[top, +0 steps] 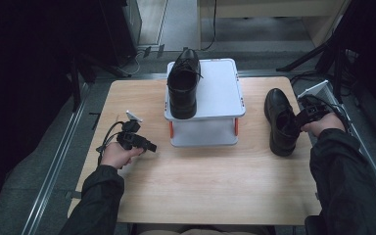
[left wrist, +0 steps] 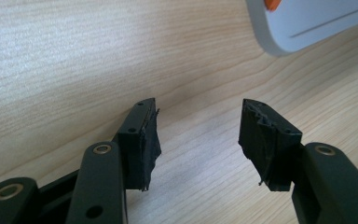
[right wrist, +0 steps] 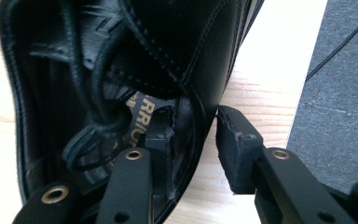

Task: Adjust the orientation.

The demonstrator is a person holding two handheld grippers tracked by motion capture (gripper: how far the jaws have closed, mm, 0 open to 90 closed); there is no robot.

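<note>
Shoe [top: 280, 122] lay lengthwise along the table's [top: 200, 186] right edge; right gripper [right wrist: 193, 140] straddled its side wall, jaws half-closed, not yet pinching.

shoe [right wrist: 121, 60] runs off the top edge up close, one pad [right wrist: 161, 135] sits half buried inside it, gold lettering unreadable

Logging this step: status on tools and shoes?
Left tool open, idle. Right tool straddling the table shoe's side wall, not clamped. Other shoe on the rack. Nothing blocking.

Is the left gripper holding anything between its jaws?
No, in the left gripper view the left gripper stands open with just bare table between its jaws.
</note>
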